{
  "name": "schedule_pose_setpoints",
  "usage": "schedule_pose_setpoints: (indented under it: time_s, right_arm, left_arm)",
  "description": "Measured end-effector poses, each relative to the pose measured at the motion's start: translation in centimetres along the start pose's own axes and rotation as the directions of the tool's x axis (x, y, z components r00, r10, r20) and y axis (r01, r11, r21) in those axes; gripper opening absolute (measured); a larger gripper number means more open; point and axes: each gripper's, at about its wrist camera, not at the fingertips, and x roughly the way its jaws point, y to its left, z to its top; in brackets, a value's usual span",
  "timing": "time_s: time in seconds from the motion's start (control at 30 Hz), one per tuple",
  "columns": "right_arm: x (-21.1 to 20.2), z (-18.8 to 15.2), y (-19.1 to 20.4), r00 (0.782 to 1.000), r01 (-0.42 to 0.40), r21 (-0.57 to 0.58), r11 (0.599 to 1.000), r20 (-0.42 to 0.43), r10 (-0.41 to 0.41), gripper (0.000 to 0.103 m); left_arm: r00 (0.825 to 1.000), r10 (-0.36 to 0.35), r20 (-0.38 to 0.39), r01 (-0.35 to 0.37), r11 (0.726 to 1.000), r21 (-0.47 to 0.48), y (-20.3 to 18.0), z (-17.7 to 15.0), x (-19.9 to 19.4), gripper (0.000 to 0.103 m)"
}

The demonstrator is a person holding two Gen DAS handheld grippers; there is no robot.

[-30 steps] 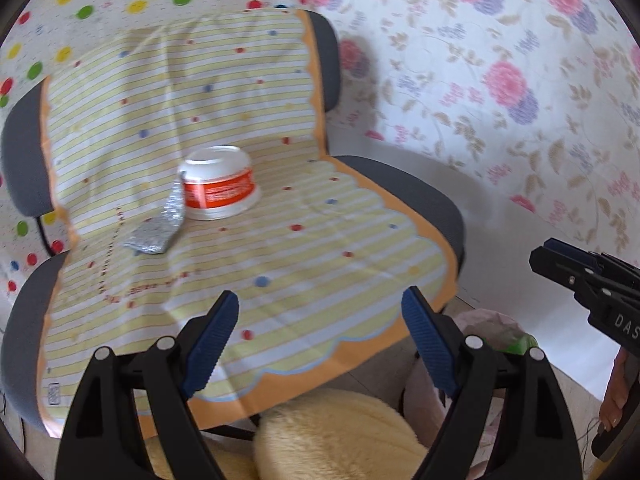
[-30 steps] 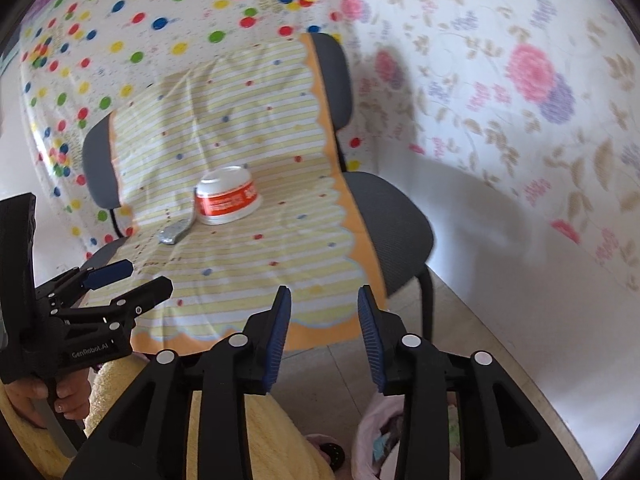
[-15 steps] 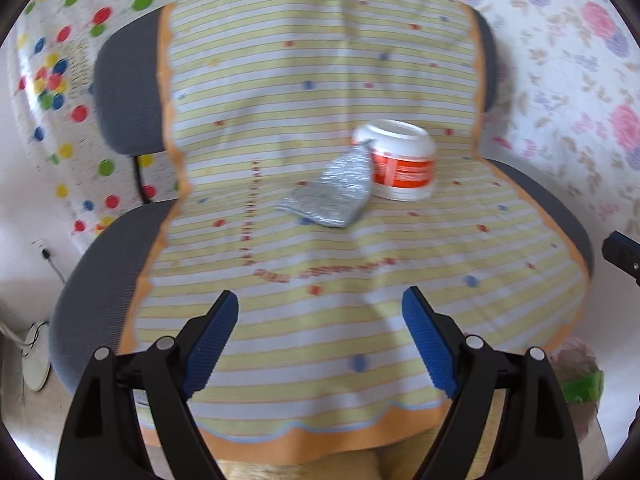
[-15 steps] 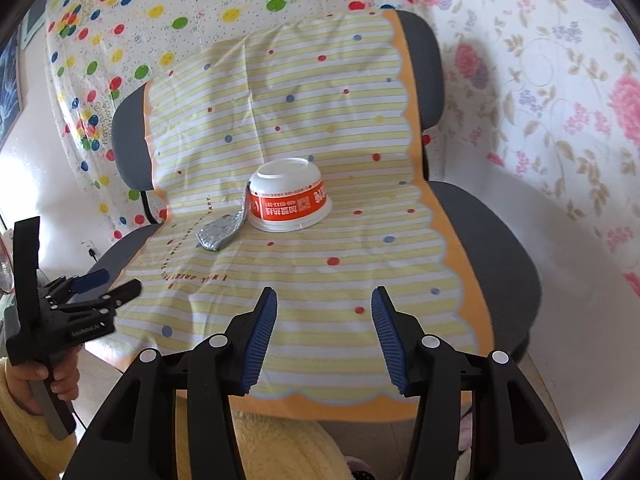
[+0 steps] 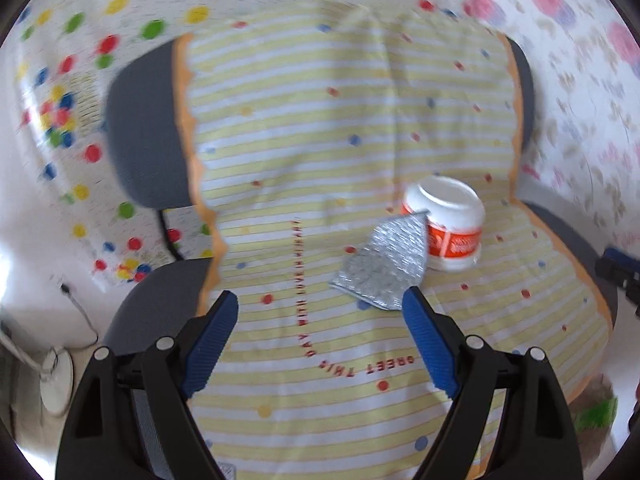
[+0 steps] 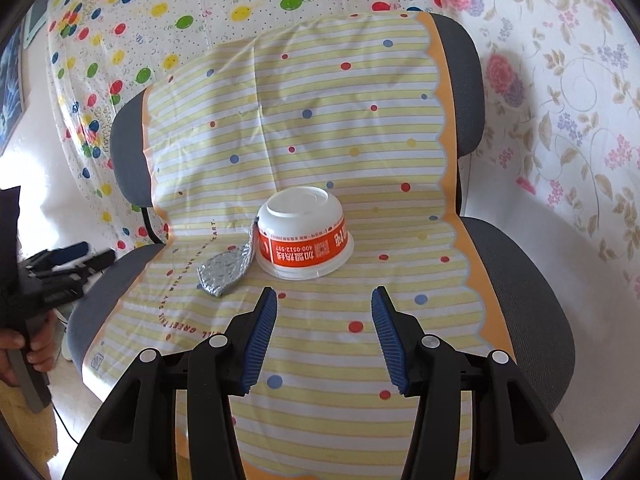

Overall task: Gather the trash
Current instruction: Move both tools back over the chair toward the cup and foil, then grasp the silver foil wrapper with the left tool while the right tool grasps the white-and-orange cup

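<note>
- Approaching is the step in hand: right gripper [image 6: 323,336] jaws apart and empty, upturned bowl [image 6: 305,234] just ahead on the chair cover [image 6: 360,128].
- Left gripper [image 5: 320,336] gapes wide, empty; foil wrapper [image 5: 386,266] ahead, toward its right finger, leaning on the bowl.
- Next, I judge: straddle each piece, then close.

We see smooth glossy white plastic bowl [image 6: 305,236] with orange printed label, mid-frame. Crinkly silver foil wrapper [image 6: 227,273] just left of it, shiny, dimpled. Striped sheet [image 6: 320,128] under both looks like thin slick plastic, creased. Chair [image 6: 516,280] at right edge: matt grey woven cloth. Gripper pads [image 6: 260,340] ribbed blue rubbery stuff.
</note>
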Motion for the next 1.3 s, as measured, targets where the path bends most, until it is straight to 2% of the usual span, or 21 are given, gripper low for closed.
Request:
schedule_pose_setpoints:
  time_s: [0.07, 0.27, 0.47, 0.53, 0.57, 0.6, 0.63, 0.67, 0.73, 0.77, 0.87, 1.0, 1.1, 1.17, 1.2, 1.23, 1.3]
  right_arm:
    - [0.5, 0.2, 0.1, 1.0, -0.003, -0.001, 1.0, -0.002, 0.003, 0.051]
    - [2.7, 1.0, 0.1, 1.0, 0.003, -0.006, 1.0, -0.014, -0.003, 0.051]
    - [5.9, 2.8, -0.4, 1.0, 0.001, 0.008, 1.0, -0.028, -0.001, 0.051]
    - [6.7, 3.5, -0.3, 1.0, 0.008, 0.0, 1.0, -0.025, -0.008, 0.051]
    - [7.1, 3.9, -0.3, 1.0, 0.009, -0.001, 1.0, -0.025, -0.009, 0.051]
    - [7.5, 4.2, -0.3, 1.0, 0.009, -0.001, 1.0, -0.025, -0.009, 0.051]
    - [8.0, 4.6, -0.3, 1.0, 0.012, 0.0, 1.0, -0.025, -0.012, 0.051]
    - [8.3, 4.7, -0.3, 1.0, 0.012, 0.003, 1.0, -0.025, -0.012, 0.051]
    - [9.0, 5.0, -0.2, 1.0, 0.005, 0.013, 1.0, -0.028, -0.005, 0.051]
    - [9.5, 5.1, -0.1, 0.999, 0.002, 0.02, 1.0, -0.034, -0.001, 0.051]
    - [10.4, 5.1, 0.3, 0.999, -0.01, 0.025, 1.0, -0.048, 0.011, 0.051]
    - [11.5, 5.5, 0.8, 0.998, 0.001, 0.014, 1.0, -0.059, 0.0, 0.051]
    - [13.1, 6.8, 1.0, 0.998, -0.002, 0.034, 0.999, -0.065, 0.004, 0.051]
    - [14.7, 7.9, 1.2, 0.997, 0.007, 0.046, 0.999, -0.077, -0.003, 0.049]
    - [15.5, 8.3, 1.1, 0.996, 0.015, 0.056, 0.998, -0.088, -0.01, 0.045]
    - [16.1, 8.6, 1.0, 0.995, 0.029, 0.068, 0.997, -0.096, -0.023, 0.037]
    - [17.1, 8.8, 0.7, 0.992, 0.043, 0.09, 0.995, -0.124, -0.031, 0.034]
  left_arm:
    - [0.999, -0.018, -0.05, 0.019, 0.999, 0.025, -1.4, 0.2, 3.0, 0.082]
    - [0.991, -0.046, -0.123, 0.045, 0.999, -0.014, -3.0, 0.7, 9.0, 0.081]
    - [0.972, -0.05, -0.229, 0.047, 0.999, -0.022, -3.9, 1.3, 14.2, 0.081]
    - [0.962, -0.083, -0.261, 0.075, 0.996, -0.039, -4.0, 1.3, 15.6, 0.075]
    - [0.963, -0.092, -0.252, 0.08, 0.995, -0.058, -3.8, 1.2, 15.8, 0.074]
    - [0.966, -0.081, -0.244, 0.069, 0.996, -0.056, -3.8, 1.2, 15.8, 0.063]
    - [0.97, -0.045, -0.238, 0.038, 0.999, -0.034, -3.9, 1.1, 15.7, 0.046]
    - [0.974, 0.006, -0.225, -0.004, 1.0, 0.006, -4.0, 0.8, 15.5, 0.039]
    - [0.979, -0.001, -0.203, 0.003, 1.0, 0.011, -3.6, 0.5, 14.9, 0.01]
    - [0.981, -0.016, -0.194, 0.015, 1.0, -0.005, -3.2, 0.5, 14.5, 0.006]
    - [0.987, -0.062, -0.148, 0.046, 0.993, -0.108, -0.7, -0.2, 11.9, 0.006]
    - [1.0, -0.014, -0.028, 0.008, 0.981, -0.196, 2.2, -0.8, 7.0, 0.006]
    - [1.0, 0.0, 0.017, 0.004, 0.972, -0.236, 3.9, -1.0, 4.1, 0.006]
    - [1.0, -0.011, 0.027, 0.017, 0.971, -0.238, 4.3, -1.2, 2.9, 0.006]
    - [1.0, -0.011, 0.029, 0.017, 0.972, -0.233, 4.3, -1.0, 2.9, 0.006]
    - [0.999, -0.013, 0.033, 0.02, 0.973, -0.229, 4.3, -1.1, 2.6, 0.006]
    - [0.999, -0.017, 0.042, 0.026, 0.977, -0.212, 3.6, -1.0, 2.0, 0.006]
